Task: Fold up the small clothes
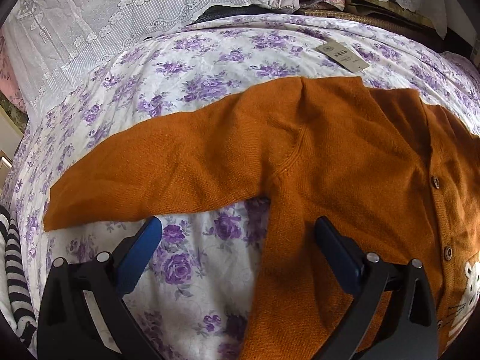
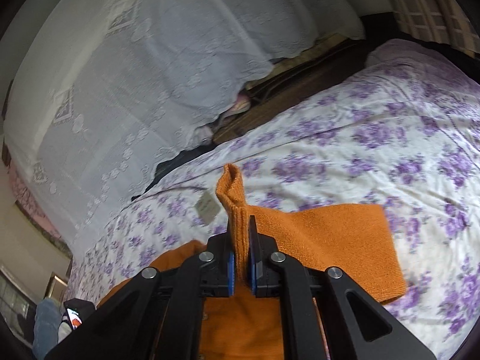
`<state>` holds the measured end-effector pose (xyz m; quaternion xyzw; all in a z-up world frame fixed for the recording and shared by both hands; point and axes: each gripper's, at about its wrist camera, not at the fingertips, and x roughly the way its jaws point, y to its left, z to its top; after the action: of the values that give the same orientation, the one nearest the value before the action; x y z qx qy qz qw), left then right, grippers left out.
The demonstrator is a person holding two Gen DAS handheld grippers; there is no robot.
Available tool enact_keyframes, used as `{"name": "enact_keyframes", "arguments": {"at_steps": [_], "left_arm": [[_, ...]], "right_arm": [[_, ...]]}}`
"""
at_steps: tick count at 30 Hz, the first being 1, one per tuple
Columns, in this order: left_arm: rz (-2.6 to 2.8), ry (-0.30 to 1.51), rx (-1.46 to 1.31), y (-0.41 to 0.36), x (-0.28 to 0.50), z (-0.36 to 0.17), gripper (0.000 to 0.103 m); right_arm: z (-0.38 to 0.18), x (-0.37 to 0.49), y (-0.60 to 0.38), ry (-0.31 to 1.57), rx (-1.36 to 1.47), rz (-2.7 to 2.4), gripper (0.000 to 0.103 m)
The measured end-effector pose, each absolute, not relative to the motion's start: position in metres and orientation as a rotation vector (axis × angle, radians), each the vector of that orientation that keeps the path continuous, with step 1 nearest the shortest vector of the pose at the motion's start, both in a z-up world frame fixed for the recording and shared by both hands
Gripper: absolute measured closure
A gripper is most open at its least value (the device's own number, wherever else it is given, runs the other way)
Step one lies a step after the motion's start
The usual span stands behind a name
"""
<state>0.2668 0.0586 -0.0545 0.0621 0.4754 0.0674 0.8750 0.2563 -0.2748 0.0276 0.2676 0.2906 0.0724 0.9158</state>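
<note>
An orange knitted cardigan [image 1: 330,150] with brown buttons lies flat on a floral bed sheet [image 1: 195,54], one sleeve [image 1: 150,174] stretched out to the left. My left gripper [image 1: 237,237] hovers open over the cardigan's side edge below that sleeve, nothing between its blue pads. In the right wrist view my right gripper [image 2: 241,240] is shut on the ribbed cuff [image 2: 232,189] of the other sleeve [image 2: 336,240], which is lifted off the sheet and sticks up past the fingertips. A paper hang tag [image 1: 342,55] lies on the sheet beyond the collar.
White lace cloth [image 1: 99,21] covers things at the head of the bed. A black-and-white striped garment [image 1: 15,270] lies at the left edge. Dark clutter [image 2: 300,81] sits in the gap beyond the sheet. A person's leg and patterned sock [image 2: 60,321] show at lower left.
</note>
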Motion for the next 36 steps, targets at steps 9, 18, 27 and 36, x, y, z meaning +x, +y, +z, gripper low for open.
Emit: {"name": "enact_keyframes", "arguments": {"at_steps": [9,18,27,36], "left_arm": [[0.137,0.998,0.124,0.057,0.268,-0.056,0.004],[0.133,1.002,0.118,0.058,0.269,-0.057,0.004],[0.129,1.007,0.114,0.056,0.270,-0.060,0.004],[-0.013,0.988,-0.004,0.061,0.262,-0.033,0.004]], "right_arm": [[0.023,0.272,-0.217,0.655,0.519,0.248,0.094],[0.017,0.280,-0.173,0.700,0.473,0.320,0.094],[-0.024,0.297,-0.149,0.827,0.403,0.333,0.089],[-0.002,0.273,-0.181,0.808,0.398,0.439,0.057]]}}
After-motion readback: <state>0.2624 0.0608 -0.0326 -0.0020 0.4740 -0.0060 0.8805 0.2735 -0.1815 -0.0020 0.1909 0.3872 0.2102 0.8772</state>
